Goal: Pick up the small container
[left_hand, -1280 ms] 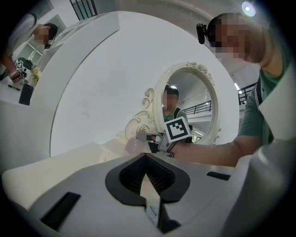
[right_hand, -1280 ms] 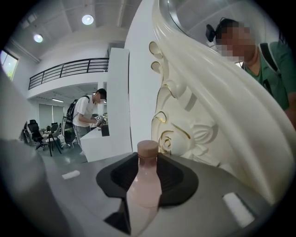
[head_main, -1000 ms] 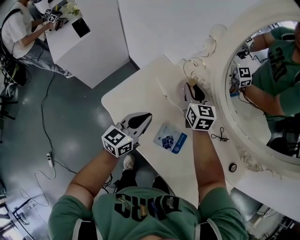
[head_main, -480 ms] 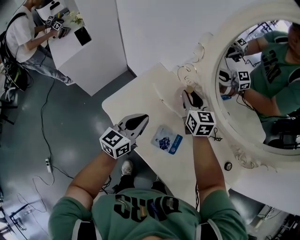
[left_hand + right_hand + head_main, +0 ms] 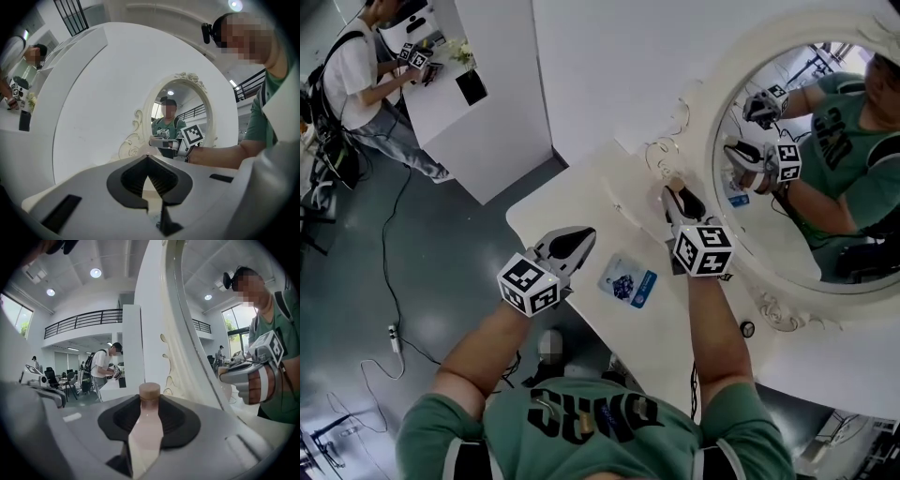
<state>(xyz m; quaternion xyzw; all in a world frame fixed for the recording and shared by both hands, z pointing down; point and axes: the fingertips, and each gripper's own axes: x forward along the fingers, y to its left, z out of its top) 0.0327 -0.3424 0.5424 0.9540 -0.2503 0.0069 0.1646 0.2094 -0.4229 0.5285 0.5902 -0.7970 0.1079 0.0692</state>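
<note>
The small container point(image 5: 149, 423) is a pale pink bottle with a tan round cap point(image 5: 675, 185). It stands upright between the jaws of my right gripper point(image 5: 679, 199) point(image 5: 150, 404), which is shut on it close to the mirror frame. Whether the bottle's base rests on the white table point(image 5: 572, 202) is hidden by the gripper. My left gripper point(image 5: 579, 236) point(image 5: 148, 160) hovers over the table's left front edge, jaws shut with nothing between them, pointing toward the mirror.
A large oval mirror point(image 5: 811, 159) in an ornate white frame stands at the right and reflects me and both grippers. A blue and white packet point(image 5: 628, 281) lies between the grippers. A small dark round object point(image 5: 748, 328) sits near the frame's base. Another person stands at a white counter point(image 5: 487, 84) at the far left.
The head view has swung slightly toward the mirror. My right gripper keeps its hold on the container, and the left gripper has barely moved.
</note>
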